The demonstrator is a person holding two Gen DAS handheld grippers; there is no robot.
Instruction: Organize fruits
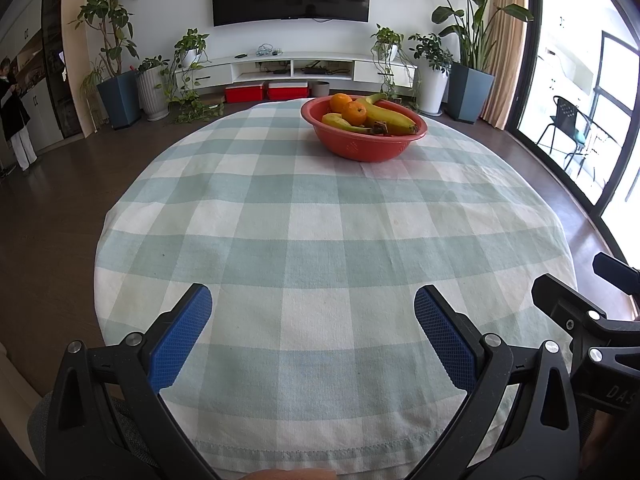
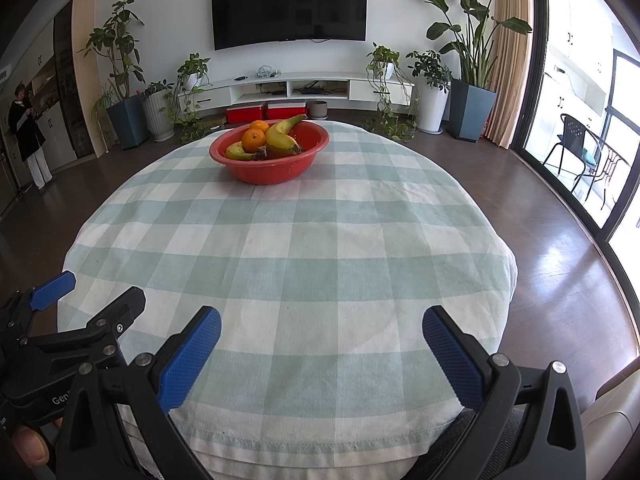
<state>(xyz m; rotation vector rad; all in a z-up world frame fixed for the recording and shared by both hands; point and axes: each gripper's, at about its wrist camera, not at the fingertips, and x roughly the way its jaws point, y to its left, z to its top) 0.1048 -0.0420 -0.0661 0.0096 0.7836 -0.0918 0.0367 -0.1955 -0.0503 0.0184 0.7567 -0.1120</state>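
A red bowl [image 1: 376, 148] [image 2: 272, 170] stands at the far side of the round table, on a green-and-white checked cloth [image 1: 320, 240] [image 2: 296, 248]. In it lie two oranges [image 1: 354, 113] [image 2: 253, 140] and two bananas [image 1: 390, 117] [image 2: 282, 141]. My left gripper [image 1: 314, 300] hovers open over the table's near edge, nothing between its blue pads. My right gripper [image 2: 322, 322] is likewise open and empty at the near edge. Each gripper shows at the side of the other's view: the right gripper [image 1: 592, 320] and the left gripper [image 2: 80, 312].
Dark wooden floor surrounds the table. Behind it are a white TV console [image 2: 296, 88], a wall TV, potted plants [image 1: 116, 92] and red boxes [image 2: 266, 112]. A person [image 2: 28, 136] stands far left. A glass door and a black chair [image 2: 576, 148] are at right.
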